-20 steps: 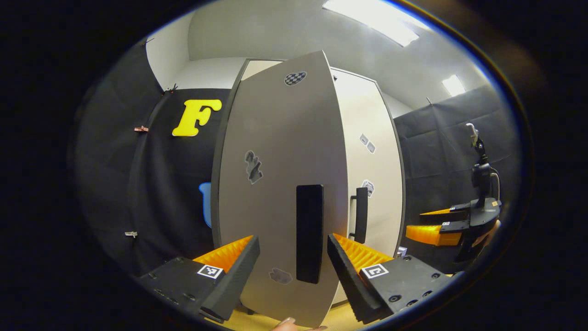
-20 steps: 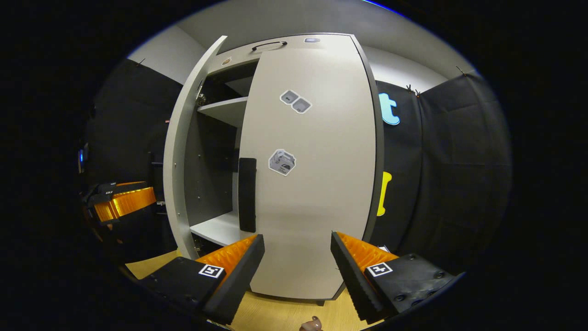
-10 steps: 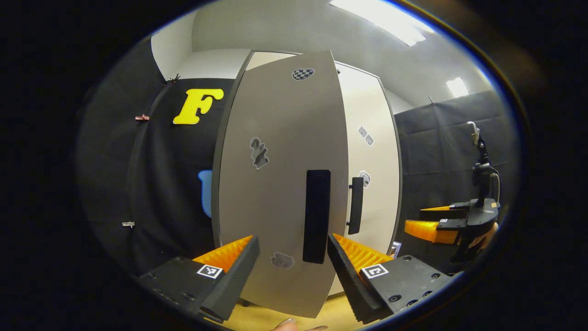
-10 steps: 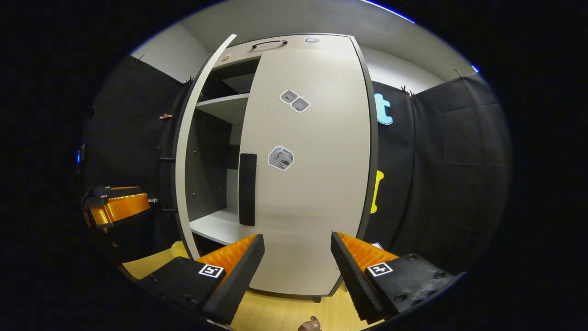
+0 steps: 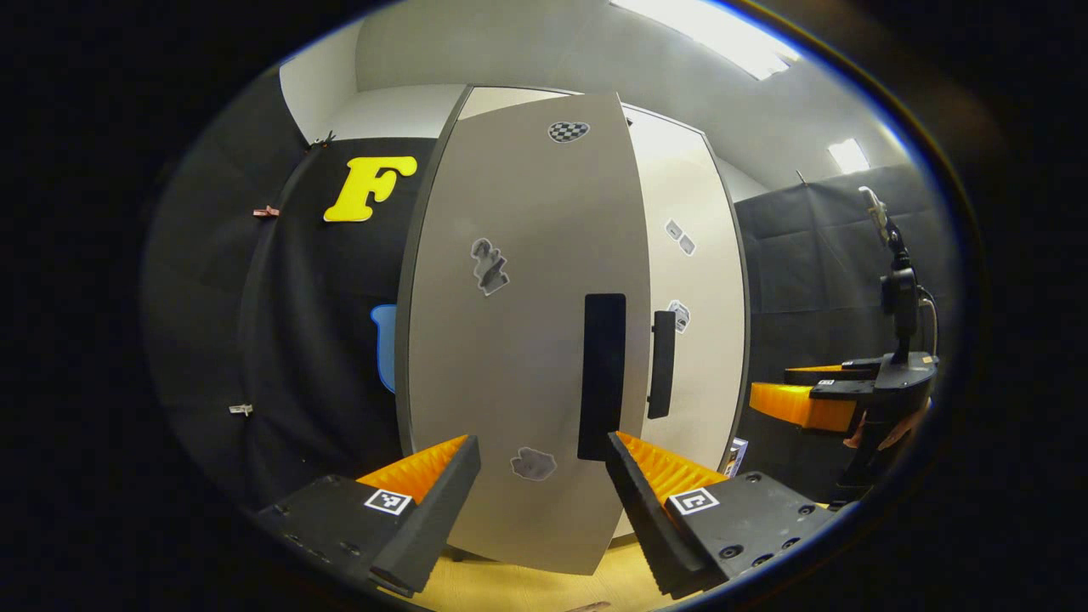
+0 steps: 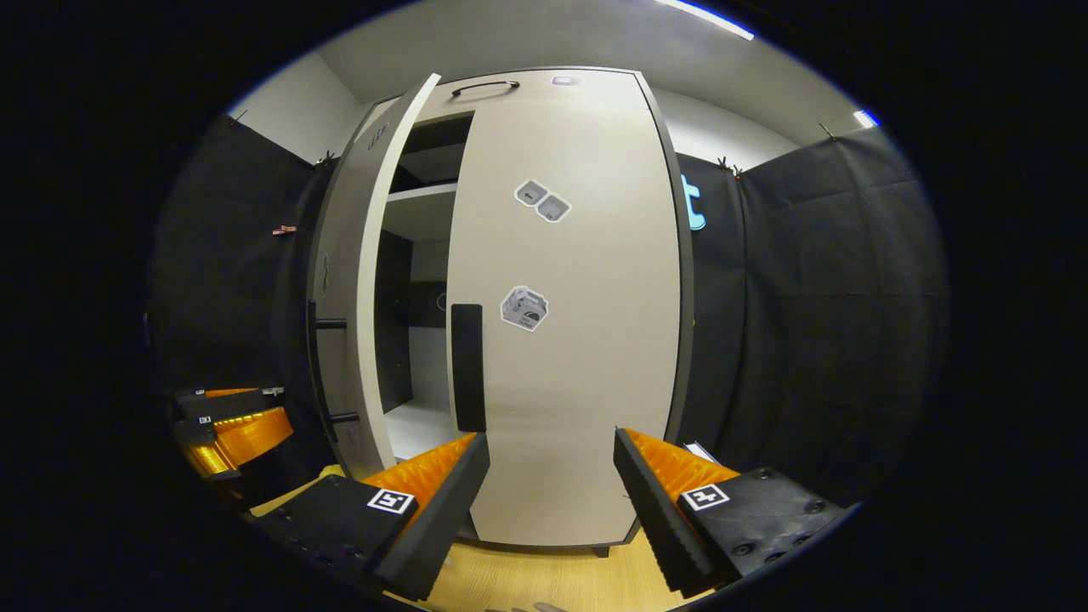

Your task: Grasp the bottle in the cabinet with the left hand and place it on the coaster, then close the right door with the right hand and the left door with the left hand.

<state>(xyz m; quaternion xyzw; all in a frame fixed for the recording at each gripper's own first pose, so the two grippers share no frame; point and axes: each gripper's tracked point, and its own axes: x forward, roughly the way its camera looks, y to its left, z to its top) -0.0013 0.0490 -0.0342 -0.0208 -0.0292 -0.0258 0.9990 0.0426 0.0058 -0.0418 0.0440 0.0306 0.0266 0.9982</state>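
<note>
Standing ajar, left door (image 5: 518, 340), ahead of open jaws

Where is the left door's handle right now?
In the left gripper view, the left door's handle stands upright near that door's right edge, above the gap of the open left gripper, beside the right door's handle.

My left gripper view faces the left door (image 5: 518, 340) close up, from its outer side. My right gripper view faces the right door (image 6: 569, 340) squarely, near. Both share the cabinet (image 6: 408, 212) front and both handles.
</note>
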